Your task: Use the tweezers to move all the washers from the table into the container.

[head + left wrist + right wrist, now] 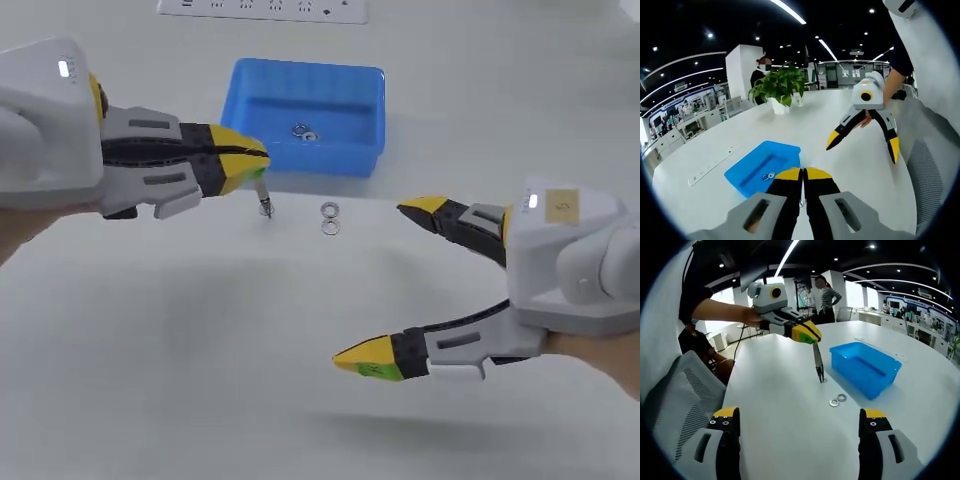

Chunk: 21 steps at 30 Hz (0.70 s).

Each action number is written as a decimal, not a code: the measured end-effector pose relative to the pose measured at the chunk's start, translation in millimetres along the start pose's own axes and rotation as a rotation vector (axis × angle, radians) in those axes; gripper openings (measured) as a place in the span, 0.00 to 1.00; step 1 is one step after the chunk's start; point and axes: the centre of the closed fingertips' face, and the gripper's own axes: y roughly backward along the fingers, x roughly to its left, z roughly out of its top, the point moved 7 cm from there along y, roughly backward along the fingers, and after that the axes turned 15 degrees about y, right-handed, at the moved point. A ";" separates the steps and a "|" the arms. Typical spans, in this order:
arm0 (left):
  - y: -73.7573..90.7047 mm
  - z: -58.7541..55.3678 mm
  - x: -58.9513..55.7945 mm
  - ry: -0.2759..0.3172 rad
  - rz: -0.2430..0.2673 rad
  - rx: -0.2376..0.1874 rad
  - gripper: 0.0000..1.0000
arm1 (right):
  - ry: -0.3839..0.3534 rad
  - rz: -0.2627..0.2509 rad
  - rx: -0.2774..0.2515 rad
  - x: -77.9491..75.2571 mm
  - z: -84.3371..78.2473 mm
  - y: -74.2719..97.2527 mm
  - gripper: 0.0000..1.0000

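Two washers [330,208] lie flat on the white table [200,330], one just nearer than the other and almost touching, a little to the right of the tweezers [263,195]. That sideways offset is what the coming pick turns on. The tweezers stand nearly upright, long axis leaning slightly, tips down at the table surface. The washers are not between the tips but beside them.

A small grey speck sits right at the tips in the right gripper view and may be a third washer. Whether the tips have nipped it is too small to tell.

The left gripper [258,160] has its jaws pressed together on the upper end of the tweezers and carries them from the left side of the scene. It is much the nearer of the two to the washers. The right gripper [368,283] hangs over the near right of the table with its jaws spread wide, holding nothing, well apart from the pair.

Beyond the tweezers and the pair, on the far side, stands the blue container [258,110]. It already holds a few delivered washers [303,131] near its middle.

By my reading, the next pick needs a short move to the right to straddle a ring's edge, then a lift toward the far side over the container's near wall.
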 end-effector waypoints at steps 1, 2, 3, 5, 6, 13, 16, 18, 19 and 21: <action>0.1 -0.4 -0.4 0.001 -0.003 0.007 0.04 | 0.001 0.007 -0.004 -0.7 1.5 -1.9 0.99; 0.4 0.0 0.7 0.000 0.000 0.009 0.04 | 0.004 0.012 -0.003 -1.6 2.4 -3.3 0.99; 0.9 0.1 1.8 0.008 0.001 0.016 0.04 | 0.013 0.020 -0.002 -3.7 4.3 -5.6 0.99; 2.0 0.2 5.0 0.016 0.008 0.025 0.04 | 0.026 0.030 -0.008 -7.9 8.1 -9.4 0.98; 2.7 0.1 6.8 0.017 0.012 0.029 0.04 | 0.030 0.040 -0.014 -11.9 11.8 -13.1 0.97; 0.2 -0.5 6.0 0.016 -0.004 0.057 0.05 | 0.146 0.124 -0.038 -36.2 38.6 -44.8 0.77; -1.4 -0.7 6.3 0.020 -0.005 0.055 0.05 | 0.180 0.169 -0.031 -44.5 44.6 -61.5 0.70; -2.0 -0.9 6.1 0.019 -0.006 0.057 0.05 | 0.177 0.197 -0.032 -48.1 47.5 -70.4 0.62; -2.1 -1.1 5.6 0.019 -0.010 0.059 0.05 | 0.187 0.218 -0.025 -49.6 48.2 -76.7 0.58; -2.2 -1.6 4.6 0.017 -0.018 0.063 0.05 | 0.202 0.257 -0.004 -51.6 47.6 -86.5 0.51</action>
